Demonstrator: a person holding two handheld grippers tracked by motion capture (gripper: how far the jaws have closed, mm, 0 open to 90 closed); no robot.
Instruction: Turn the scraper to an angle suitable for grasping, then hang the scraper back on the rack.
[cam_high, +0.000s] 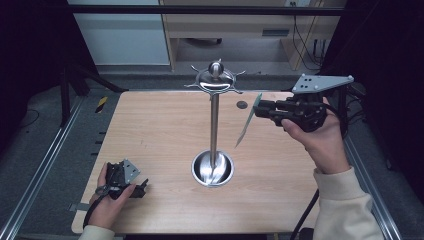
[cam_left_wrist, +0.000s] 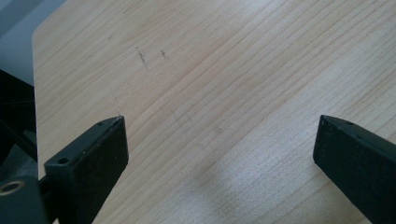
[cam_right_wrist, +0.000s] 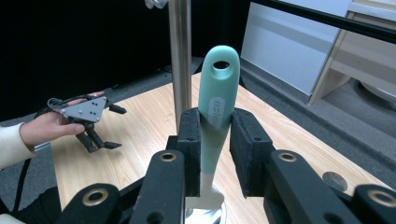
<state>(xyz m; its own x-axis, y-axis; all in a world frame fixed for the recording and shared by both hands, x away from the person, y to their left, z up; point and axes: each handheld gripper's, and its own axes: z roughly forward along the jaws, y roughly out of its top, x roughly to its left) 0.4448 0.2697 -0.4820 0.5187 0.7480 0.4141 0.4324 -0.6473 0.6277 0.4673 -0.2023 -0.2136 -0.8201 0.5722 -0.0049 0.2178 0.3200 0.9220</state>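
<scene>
Right claw (cam_right_wrist: 214, 154) pinches the mint-green utensil handle (cam_right_wrist: 215, 100), seemingly just beside the steel stand (cam_high: 214, 120); left claw (cam_left_wrist: 219, 149) spread.

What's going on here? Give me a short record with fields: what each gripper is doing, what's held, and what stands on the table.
Right gripper: shut on the mint-green utensil handle, raised beside the stand
Utensil handle: hanging hole at its tip, pale lower end below the pads
Left gripper: open, nothing between its jaws, resting low near the table's front left
Stand: upright metal pole, round base, hooks around the top
Table: light wood
</scene>
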